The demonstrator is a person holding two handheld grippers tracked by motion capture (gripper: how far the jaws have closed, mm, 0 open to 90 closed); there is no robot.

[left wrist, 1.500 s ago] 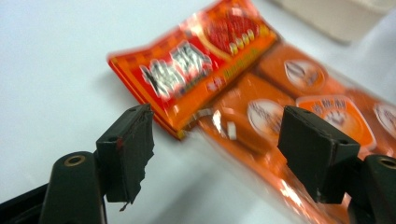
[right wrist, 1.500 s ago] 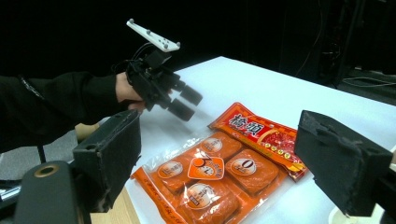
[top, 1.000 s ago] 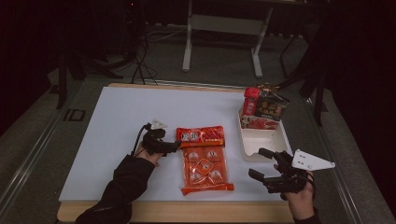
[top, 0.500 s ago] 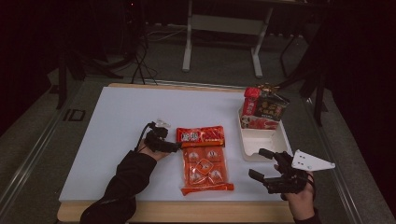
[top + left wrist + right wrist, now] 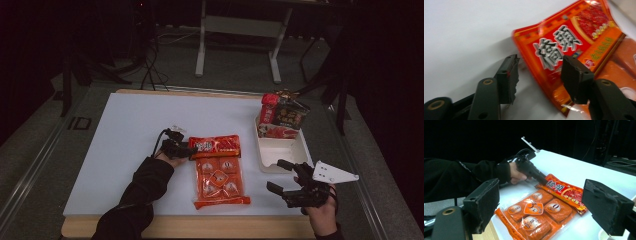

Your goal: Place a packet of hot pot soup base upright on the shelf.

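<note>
the red snack packet [image 5: 215, 145] lies across the top end of a larger orange multipack [image 5: 219, 181], just below the middle of the high view, on the white table [image 5: 125, 125]. the left gripper [image 5: 539, 72] has its fingers [image 5: 507, 75] astride the packet's left end; they have just been closing, stand about half open, and the corner is between them, but the pads do not look pressed on it yet. so the step in hand seems to be the grasp of this packet. next the fingers need to close fully on the thin edge without catching the multipack, then lift. the right gripper [image 5: 287, 176] hovers wide open and empty at lower right, beside a white tray [image 5: 282, 150] with more snacks [image 5: 282, 116] at its far end.
</note>
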